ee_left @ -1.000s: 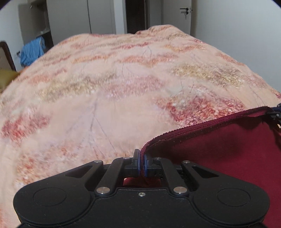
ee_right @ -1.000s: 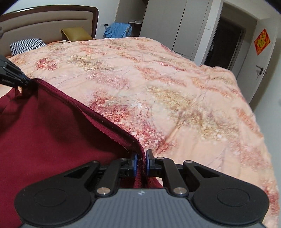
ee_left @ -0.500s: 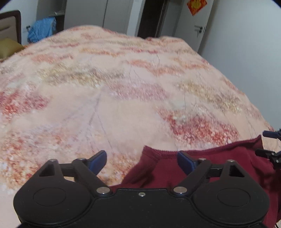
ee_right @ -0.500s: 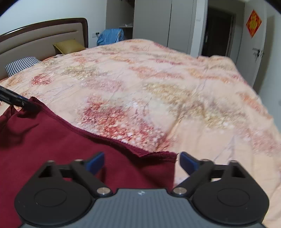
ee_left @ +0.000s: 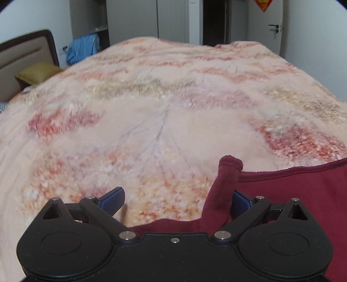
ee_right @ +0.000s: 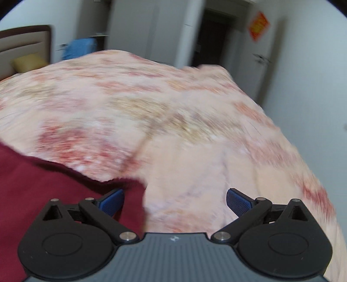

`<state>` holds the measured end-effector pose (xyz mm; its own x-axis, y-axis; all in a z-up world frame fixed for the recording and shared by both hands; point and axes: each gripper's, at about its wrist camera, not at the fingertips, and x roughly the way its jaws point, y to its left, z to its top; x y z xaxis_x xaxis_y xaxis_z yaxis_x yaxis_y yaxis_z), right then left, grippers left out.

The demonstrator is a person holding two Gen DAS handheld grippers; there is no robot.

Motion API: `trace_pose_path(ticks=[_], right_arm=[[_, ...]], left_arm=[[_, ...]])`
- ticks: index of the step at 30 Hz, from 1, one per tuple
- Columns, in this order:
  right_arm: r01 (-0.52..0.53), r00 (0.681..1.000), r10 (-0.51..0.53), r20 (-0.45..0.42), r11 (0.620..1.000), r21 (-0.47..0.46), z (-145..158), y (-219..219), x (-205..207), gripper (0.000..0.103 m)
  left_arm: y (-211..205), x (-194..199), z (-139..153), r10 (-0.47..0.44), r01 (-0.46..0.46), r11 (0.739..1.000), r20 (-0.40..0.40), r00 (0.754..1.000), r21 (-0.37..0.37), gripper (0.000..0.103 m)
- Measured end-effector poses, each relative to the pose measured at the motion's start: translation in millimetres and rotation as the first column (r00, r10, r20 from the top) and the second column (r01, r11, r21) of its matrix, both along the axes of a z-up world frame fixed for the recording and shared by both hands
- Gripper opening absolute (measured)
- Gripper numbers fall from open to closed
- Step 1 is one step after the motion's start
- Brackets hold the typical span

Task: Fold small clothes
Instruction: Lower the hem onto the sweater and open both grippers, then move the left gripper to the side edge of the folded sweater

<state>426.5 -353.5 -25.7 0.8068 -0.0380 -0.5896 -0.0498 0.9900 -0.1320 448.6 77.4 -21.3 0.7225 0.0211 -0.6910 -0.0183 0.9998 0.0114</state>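
A dark red garment [ee_left: 292, 191] lies on the floral peach bedspread [ee_left: 151, 121] at the lower right of the left wrist view. One corner of it stands up in a narrow peak [ee_left: 227, 171] against the right finger. My left gripper [ee_left: 175, 198] hovers over that edge, its jaws opening, and its pads press on nothing. The right wrist view is blurred. There the garment [ee_right: 43, 191] fills the lower left, its corner lying under the left finger. My right gripper [ee_right: 174, 199] stands open above that corner and the bare bedspread [ee_right: 173, 112].
A padded headboard [ee_left: 23, 56] and a yellow pillow [ee_left: 36, 72] are at the far left. Blue cloth [ee_left: 83, 48] hangs beside a white wardrobe [ee_left: 151, 19]. A dark doorway [ee_left: 214, 21] and a white door [ee_left: 275, 28] stand beyond the bed, and a wall runs along its right side.
Both grippers were shut on the garment's top corners holding it up. Both have opened, the garment has dropped onto the bed, and both hands have sunk and rolled.
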Motion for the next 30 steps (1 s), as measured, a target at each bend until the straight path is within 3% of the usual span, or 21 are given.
trace_pose_path(ticks=[5,14,23,26,30], right_arm=[[0.014,0.999,-0.017,0.031,0.995,0.094,-17.5,-14.1,-9.4,0.103],[-0.028,0.978,0.006,0.209,0.994,0.104,35.5,-3.0,-72.8,0.103],[-0.144,0.959,0.108,0.260,0.982,0.122,66.0,48.9,-128.9,0.103],[-0.176,0.959,0.137,0.249,0.974,0.142,59.6,73.4,-147.1,0.103],[-0.215,0.958,0.185,0.217,0.969,0.121,29.4,111.7,-174.9,0.103]], left_arm=[[4.6,-1.1,-6.8,0.032,-0.032,0.998,0.008,0.999,-0.051,0.102],[-7.1,-45.2,39.1,0.079,-0.076,0.996,0.089,0.993,-0.036,0.102],[-16.4,-102.7,81.1,0.075,-0.059,0.989,0.121,0.990,-0.133,0.102],[-13.8,-120.8,81.5,0.115,-0.096,0.980,0.103,0.988,-0.174,0.102],[-6.6,-144.7,66.7,0.169,-0.147,0.954,0.065,0.983,-0.260,0.102]])
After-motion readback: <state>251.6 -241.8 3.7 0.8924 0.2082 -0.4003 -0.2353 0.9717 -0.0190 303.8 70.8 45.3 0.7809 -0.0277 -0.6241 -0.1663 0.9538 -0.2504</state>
